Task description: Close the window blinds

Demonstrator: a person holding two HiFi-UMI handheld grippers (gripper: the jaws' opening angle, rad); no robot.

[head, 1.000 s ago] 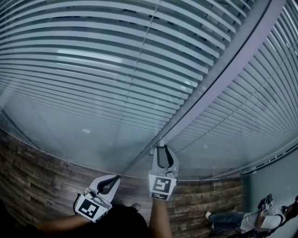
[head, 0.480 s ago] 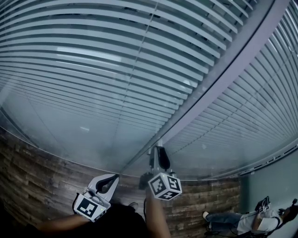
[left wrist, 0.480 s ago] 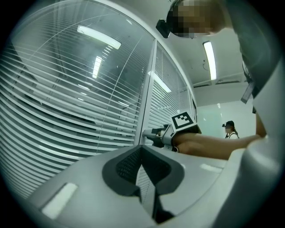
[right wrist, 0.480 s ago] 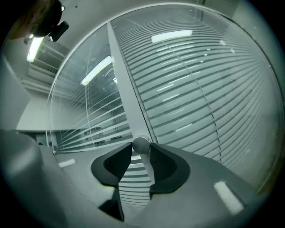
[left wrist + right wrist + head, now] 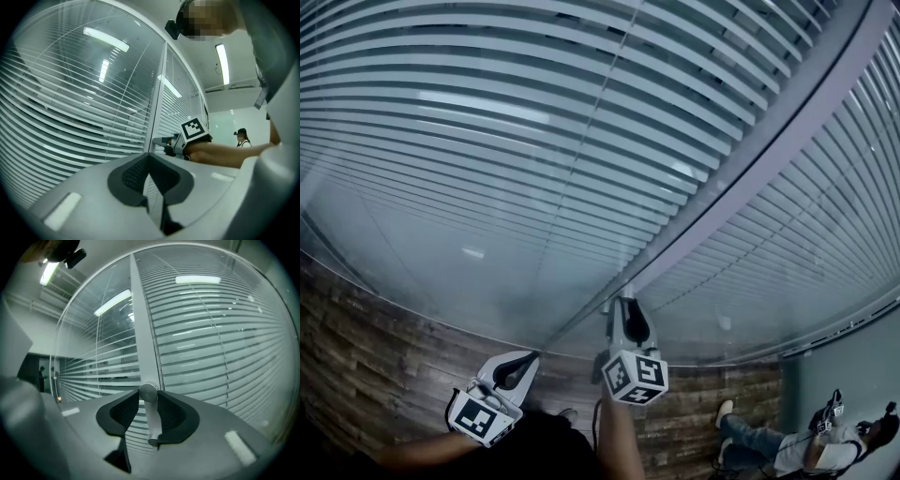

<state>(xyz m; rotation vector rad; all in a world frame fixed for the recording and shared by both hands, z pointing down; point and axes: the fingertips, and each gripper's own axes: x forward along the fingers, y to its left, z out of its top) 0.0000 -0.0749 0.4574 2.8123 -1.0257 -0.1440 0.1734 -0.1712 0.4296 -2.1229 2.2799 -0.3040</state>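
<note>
1. Tongs of the right gripper [image 5: 148, 399] clamp a short grey metal rod [image 5: 151, 425] with a round end.
2. The left gripper [image 5: 149, 157] has its tongs pinched together at the tips, empty, near the right one.
3. The rod sits against the grey upright window-frame post [image 5: 143, 333].
4. White slatted window blinds [image 5: 534, 141] hang behind glass on both sides of the post.

Ahead: glass pane [image 5: 459, 272] is blocking every forward reach, blinds [image 5: 534, 122] hanging behind it.
Middle: frame post [image 5: 769, 150] is rising between panes, knob [image 5: 148, 392] jutting out from it.
Right: person [image 5: 787, 445] is sitting well apart.
</note>
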